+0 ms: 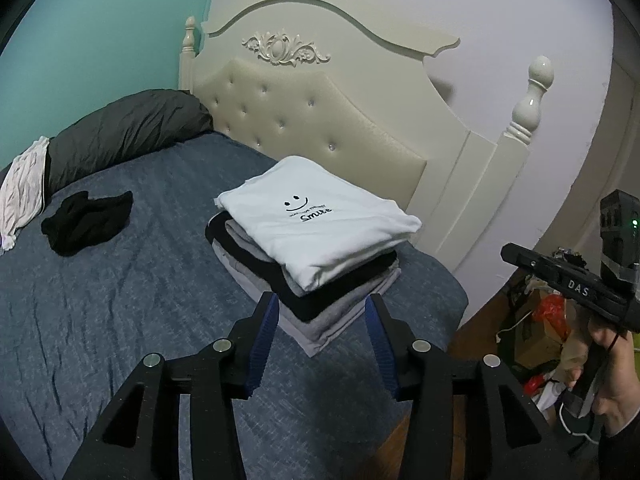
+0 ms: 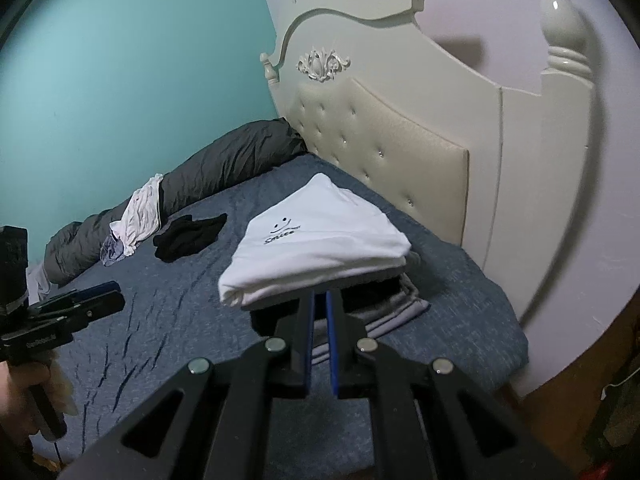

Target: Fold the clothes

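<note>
A home bedroom — a bed (image 1: 120, 292) with tufted cream headboard (image 1: 304, 120), dark pillow (image 1: 120, 132), and probably household clutter (image 1: 536, 328) on the floor.

"Smile" under a smiley on the white folded shirt (image 1: 320, 220); "DAS" on the right hand-held gripper (image 1: 516, 254).

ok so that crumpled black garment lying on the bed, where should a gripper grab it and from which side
The black garment lies bunched and unfolded on the blue bedspread, apart from the folded stack. Best bet: pinch the raised end that juts toward the headboard, coming from above with open jaws, since it stands clear of the heap. The left gripper is open and on that side.
</note>
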### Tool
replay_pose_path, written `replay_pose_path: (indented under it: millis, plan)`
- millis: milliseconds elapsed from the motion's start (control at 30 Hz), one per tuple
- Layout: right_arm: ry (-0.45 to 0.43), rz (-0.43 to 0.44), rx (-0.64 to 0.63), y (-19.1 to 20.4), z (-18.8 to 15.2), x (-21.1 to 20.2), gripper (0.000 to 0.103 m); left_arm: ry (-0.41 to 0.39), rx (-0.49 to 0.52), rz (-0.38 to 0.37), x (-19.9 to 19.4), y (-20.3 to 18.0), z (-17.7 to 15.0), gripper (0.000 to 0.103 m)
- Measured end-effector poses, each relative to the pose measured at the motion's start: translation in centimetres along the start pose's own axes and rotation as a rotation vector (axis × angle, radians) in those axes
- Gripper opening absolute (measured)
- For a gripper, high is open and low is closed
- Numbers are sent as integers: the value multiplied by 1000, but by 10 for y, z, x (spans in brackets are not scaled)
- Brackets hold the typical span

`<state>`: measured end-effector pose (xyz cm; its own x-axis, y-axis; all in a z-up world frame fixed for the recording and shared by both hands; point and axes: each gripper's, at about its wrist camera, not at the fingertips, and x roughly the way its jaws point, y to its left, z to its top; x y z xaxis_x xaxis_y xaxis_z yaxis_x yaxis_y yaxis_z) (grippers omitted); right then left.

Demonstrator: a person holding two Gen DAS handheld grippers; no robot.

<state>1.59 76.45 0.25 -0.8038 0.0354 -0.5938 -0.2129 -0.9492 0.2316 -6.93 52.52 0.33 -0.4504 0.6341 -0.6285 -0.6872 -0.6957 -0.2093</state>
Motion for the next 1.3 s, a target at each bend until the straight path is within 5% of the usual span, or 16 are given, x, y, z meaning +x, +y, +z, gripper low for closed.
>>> replay_pose_path:
  millis: [267,433,600,700,933,1300]
  plan:
    - [-24,-16,-24,31,-14,-31,9,-37,-5,-3,-31,2,-9,57]
    - [-37,-9,-19,47,-22,-46,26,-63,1,7,-54,2,-15,64]
    - [-37,-2,-20,64,-33,-55,33,-91,26,16,-78,0,-22,79]
    - [-36,-7,-15,70,-42,-61,55,-98,32,16,-89,1,-27,82]
    - [-41,-30,16,77,-56,-75,74,-112,49,31,-107,0,-36,93]
    - [-64,-73,25,82,-71,-100,87,-130,48,43,-124,1,-47,103]
